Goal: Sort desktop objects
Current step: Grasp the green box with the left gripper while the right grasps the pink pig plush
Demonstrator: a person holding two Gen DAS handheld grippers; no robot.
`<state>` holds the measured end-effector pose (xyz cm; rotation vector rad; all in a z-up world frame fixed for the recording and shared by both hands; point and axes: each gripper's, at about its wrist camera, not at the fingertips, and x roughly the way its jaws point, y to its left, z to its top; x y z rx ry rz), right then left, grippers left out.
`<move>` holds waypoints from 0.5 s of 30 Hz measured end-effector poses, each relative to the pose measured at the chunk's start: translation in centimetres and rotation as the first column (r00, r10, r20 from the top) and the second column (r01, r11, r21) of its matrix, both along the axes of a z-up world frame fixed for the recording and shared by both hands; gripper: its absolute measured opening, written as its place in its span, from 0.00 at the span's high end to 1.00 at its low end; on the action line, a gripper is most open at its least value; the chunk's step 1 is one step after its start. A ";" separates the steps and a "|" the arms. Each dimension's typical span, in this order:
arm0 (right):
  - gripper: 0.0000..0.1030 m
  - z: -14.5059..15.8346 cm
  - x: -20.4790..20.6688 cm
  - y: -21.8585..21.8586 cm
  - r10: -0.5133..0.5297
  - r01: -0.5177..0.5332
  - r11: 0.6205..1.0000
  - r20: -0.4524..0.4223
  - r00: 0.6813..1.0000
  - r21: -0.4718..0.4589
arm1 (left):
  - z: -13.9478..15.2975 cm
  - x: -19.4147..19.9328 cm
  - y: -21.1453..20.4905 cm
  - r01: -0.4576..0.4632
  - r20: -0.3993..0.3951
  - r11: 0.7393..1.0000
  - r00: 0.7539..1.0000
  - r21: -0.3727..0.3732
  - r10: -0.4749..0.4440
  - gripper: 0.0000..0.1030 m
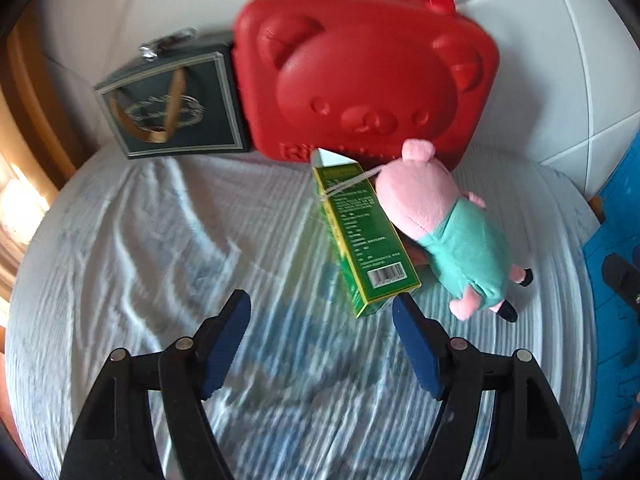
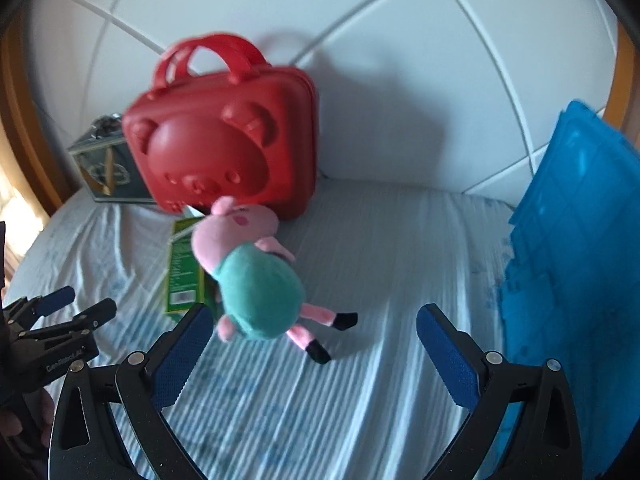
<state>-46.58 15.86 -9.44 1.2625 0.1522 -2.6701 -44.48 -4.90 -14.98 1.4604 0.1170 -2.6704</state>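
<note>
- Bedsheet (image 1: 160, 240), pale and striped, carries everything; a red bear-face case (image 1: 360, 76) stands upright at its far edge.
- Green carton (image 1: 360, 240) lies flat just in front of the case, one end touching it.
- Pink plush pig (image 1: 448, 224) lies beside the carton, apparently leaning on it.
- Dark box (image 1: 172, 108) stands touching the case's left side.
- Blue crate (image 2: 572, 248) sits well right of the case.
- Left gripper (image 1: 322, 316) and right gripper (image 2: 316, 332) hover with fingers spread, empty.

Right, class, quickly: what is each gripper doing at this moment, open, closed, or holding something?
Left gripper: open, holding nothing; the green box lies just ahead of it.
Right gripper: open, holding nothing; the pig plush lies ahead.
</note>
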 end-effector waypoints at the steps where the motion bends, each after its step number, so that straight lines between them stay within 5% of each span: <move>1: 0.00 -1.1 -0.9 0.0 -0.002 0.002 1.000 0.013 1.000 0.003 | -0.8 -0.8 0.3 0.008 0.009 1.000 1.000 0.001 -0.008 0.29; 7: 0.00 -4.1 -3.0 1.2 -0.040 0.041 0.999 0.052 0.998 -0.019 | -5.2 -5.0 2.2 0.039 0.069 0.999 0.997 0.023 -0.040 0.27; 9: 0.00 -4.8 -3.4 1.4 -0.041 0.043 0.999 0.062 0.997 -0.021 | -5.4 -5.8 2.5 0.039 0.039 0.998 0.998 0.047 -0.041 0.27; 15: 0.00 -6.3 -4.3 1.0 -0.020 0.022 0.999 0.084 0.996 -0.030 | -7.6 -7.0 2.6 0.028 0.117 0.999 0.993 0.025 -0.031 0.26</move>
